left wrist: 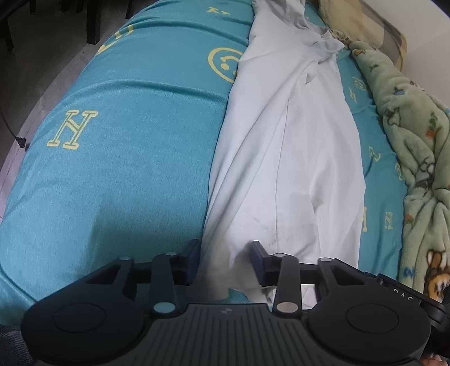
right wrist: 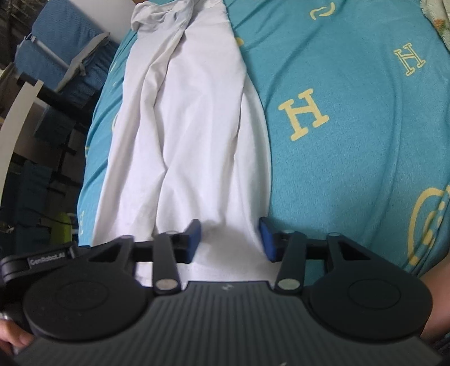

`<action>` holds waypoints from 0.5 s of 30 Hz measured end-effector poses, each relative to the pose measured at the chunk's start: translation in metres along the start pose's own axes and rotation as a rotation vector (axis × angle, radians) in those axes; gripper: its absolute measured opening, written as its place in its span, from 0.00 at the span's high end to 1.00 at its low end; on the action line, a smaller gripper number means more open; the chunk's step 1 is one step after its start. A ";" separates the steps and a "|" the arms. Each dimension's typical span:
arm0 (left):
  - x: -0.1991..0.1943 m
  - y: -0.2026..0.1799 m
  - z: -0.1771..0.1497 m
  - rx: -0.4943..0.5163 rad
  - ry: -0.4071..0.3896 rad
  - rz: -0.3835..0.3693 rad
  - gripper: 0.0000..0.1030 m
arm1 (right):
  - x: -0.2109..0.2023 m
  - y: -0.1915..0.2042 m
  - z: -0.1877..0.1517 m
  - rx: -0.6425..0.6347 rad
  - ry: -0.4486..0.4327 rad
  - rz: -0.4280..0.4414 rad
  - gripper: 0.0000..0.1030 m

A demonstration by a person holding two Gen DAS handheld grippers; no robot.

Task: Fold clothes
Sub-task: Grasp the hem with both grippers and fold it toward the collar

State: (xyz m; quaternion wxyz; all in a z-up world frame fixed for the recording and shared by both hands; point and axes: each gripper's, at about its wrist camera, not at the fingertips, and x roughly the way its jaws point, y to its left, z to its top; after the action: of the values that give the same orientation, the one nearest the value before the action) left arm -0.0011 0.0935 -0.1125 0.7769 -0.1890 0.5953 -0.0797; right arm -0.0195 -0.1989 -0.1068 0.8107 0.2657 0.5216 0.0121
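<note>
A white garment (left wrist: 289, 157) lies folded into a long narrow strip on a teal bed sheet (left wrist: 126, 157). My left gripper (left wrist: 225, 259) is open and straddles the near left edge of the strip, low over the cloth. In the right wrist view the same white garment (right wrist: 191, 126) runs away from me on the teal sheet (right wrist: 351, 154). My right gripper (right wrist: 229, 239) is open, its blue pads (right wrist: 194, 239) on either side of the garment's near end. Neither gripper grips the cloth.
A green printed blanket (left wrist: 416, 146) is bunched along the right side of the bed, with a pillow (left wrist: 362, 22) at the far end. The bed's left edge drops to a grey floor (left wrist: 33, 84). Blue cushioned furniture and shelves (right wrist: 56, 62) stand beside the bed.
</note>
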 end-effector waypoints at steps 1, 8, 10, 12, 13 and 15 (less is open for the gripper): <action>-0.001 0.001 -0.001 -0.006 -0.002 0.003 0.75 | -0.001 0.000 -0.001 0.001 0.003 0.006 0.85; -0.025 0.017 -0.007 -0.115 -0.078 -0.133 0.91 | -0.026 -0.016 -0.007 0.135 -0.076 0.222 0.92; -0.036 0.021 -0.010 -0.143 -0.122 -0.201 0.91 | -0.038 -0.023 -0.008 0.184 -0.126 0.288 0.93; -0.046 0.024 -0.013 -0.161 -0.169 -0.270 0.92 | -0.046 -0.030 -0.008 0.234 -0.170 0.340 0.93; -0.052 0.025 -0.014 -0.167 -0.199 -0.306 0.93 | -0.050 -0.033 -0.008 0.255 -0.194 0.360 0.93; -0.065 0.026 -0.016 -0.179 -0.259 -0.380 0.93 | -0.058 -0.038 -0.007 0.285 -0.244 0.396 0.94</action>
State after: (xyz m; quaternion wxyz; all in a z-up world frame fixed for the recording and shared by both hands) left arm -0.0373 0.1367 -0.0681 0.7978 -0.3742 0.4494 -0.1465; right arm -0.0619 -0.2456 -0.0775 0.8038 0.4735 0.3543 0.0647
